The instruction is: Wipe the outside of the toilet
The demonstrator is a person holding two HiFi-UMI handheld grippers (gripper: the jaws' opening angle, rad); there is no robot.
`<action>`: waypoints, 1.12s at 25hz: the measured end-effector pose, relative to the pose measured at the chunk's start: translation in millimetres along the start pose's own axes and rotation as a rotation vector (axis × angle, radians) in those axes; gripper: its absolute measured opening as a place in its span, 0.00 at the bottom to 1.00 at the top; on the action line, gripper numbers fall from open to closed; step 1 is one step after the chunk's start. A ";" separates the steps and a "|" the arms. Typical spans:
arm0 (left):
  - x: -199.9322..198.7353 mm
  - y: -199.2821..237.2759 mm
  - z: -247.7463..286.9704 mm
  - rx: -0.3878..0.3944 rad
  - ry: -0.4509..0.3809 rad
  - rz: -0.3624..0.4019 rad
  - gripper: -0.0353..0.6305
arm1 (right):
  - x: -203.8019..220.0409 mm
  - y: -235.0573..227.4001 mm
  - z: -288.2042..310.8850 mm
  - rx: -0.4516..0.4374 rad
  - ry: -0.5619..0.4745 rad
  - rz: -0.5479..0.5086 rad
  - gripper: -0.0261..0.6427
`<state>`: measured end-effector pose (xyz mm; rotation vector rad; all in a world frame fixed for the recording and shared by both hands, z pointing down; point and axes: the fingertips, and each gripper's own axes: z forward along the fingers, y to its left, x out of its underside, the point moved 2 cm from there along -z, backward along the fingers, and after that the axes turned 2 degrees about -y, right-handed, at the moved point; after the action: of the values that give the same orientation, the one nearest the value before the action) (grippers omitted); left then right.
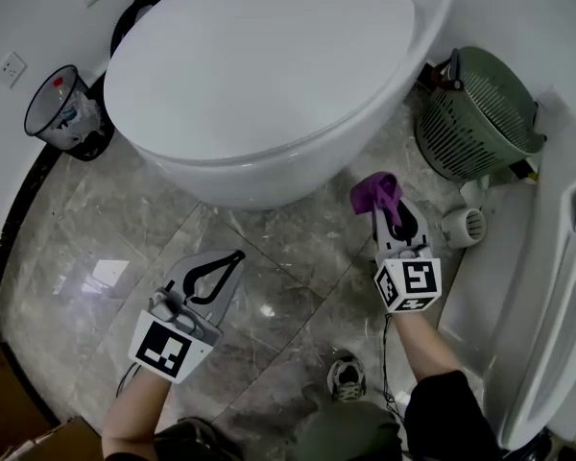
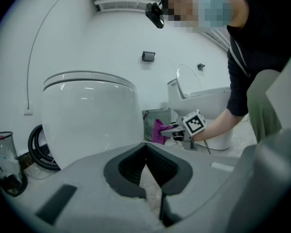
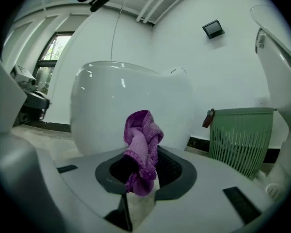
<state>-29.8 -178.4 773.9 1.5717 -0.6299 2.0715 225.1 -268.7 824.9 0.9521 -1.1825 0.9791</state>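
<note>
Right-hand gripper [image 1: 388, 209] is pinching a crumpled purple knit cloth [image 1: 375, 192]. The rag is wadded up between the pads and pokes out past the tips, with a bit hanging down on the near side too. It's held low in front of the big white oval toilet with the closed lid [image 1: 269, 75], just off the lower front curve of the bowl. From the left gripper view there's a sliver of space between rag and porcelain, so it looks close but not actually touching.

Left-hand gripper [image 1: 234, 256] has nothing in it. Its black pads meet at the tips and only the floor shows through the gap further back. It's hanging over the grey marble-look floor tiles [image 1: 96, 257], off to the left of the other one and a bit further back from the bowl, pointing roughly toward the toilet base.

Other stuff around: a pale green slatted plastic basket [image 1: 475, 113] lies tipped on its side right of the toilet against the wall. A small wire bin with a clear liner [image 1: 65, 109] stands on the left by the wall, with a coil of black hose [image 2: 36, 147] next to it. A second white toilet [image 1: 557, 286] runs along the right edge. One grey sneaker [image 1: 347, 377] shows at the bottom between the two arms.
</note>
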 end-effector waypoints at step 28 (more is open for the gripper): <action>8.0 1.1 2.2 0.003 -0.012 -0.020 0.06 | 50.1 115.6 30.8 -0.206 0.029 -0.121 0.17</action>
<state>-30.8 -179.9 782.1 1.5868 -0.6133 2.0512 111.7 -258.8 887.1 0.8318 -1.1629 0.7570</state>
